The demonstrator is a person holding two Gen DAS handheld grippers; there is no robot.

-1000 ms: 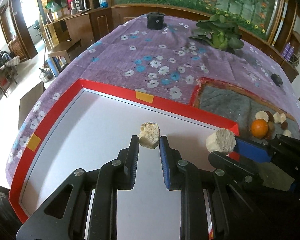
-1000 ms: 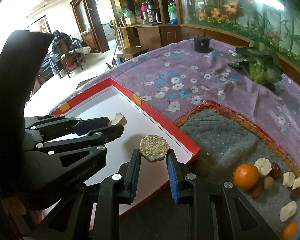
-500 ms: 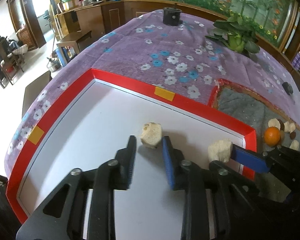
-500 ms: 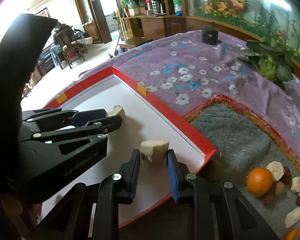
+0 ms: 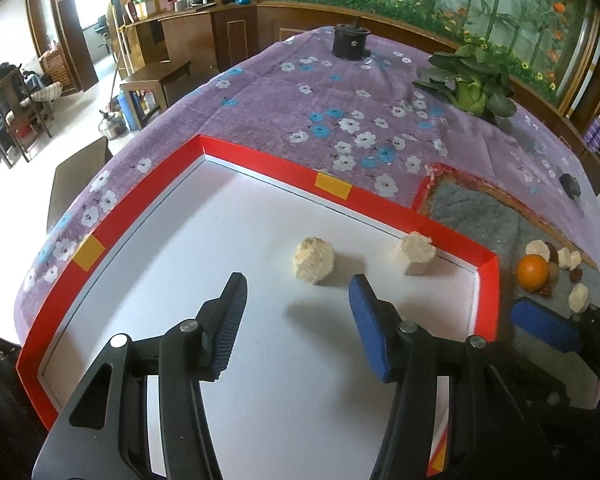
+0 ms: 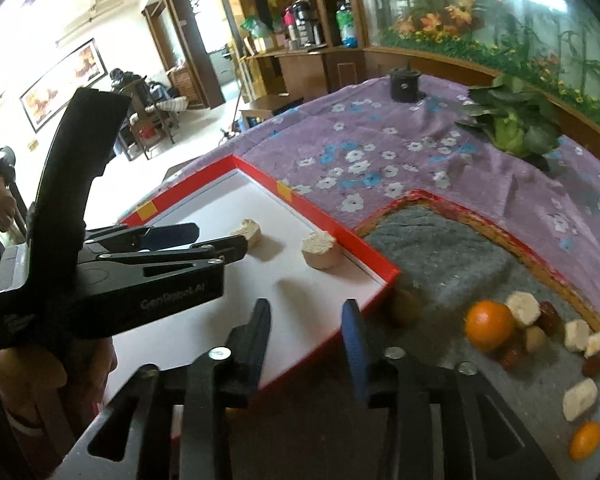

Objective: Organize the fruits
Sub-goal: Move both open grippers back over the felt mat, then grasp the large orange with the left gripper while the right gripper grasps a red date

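Two pale, rough fruit pieces lie on the white floor of a red-rimmed tray [image 5: 260,160]. One piece [image 5: 314,258] rests just ahead of my left gripper [image 5: 298,292], whose jaws are opening with nothing between them. The other piece [image 5: 416,248] sits against the far rim near the corner. In the right wrist view the same two pieces [image 6: 248,232] [image 6: 320,250] show beyond my right gripper [image 6: 306,312]. That gripper hangs over the tray's near corner, jaws opening and empty. The left gripper [image 6: 220,240] reaches in from the left there.
A grey mat [image 6: 440,248] right of the tray carries an orange [image 6: 490,324], several pale pieces, dark red fruits and a small orange [image 6: 586,440]. A brown round fruit [image 6: 404,308] lies by the tray corner. A leafy plant [image 5: 472,92] and a black holder [image 5: 350,42] stand on the flowered cloth.
Both grippers have opened and let go of their pale pieces, which now lie on the tray. The right gripper has drawn back from its piece toward the tray's corner.
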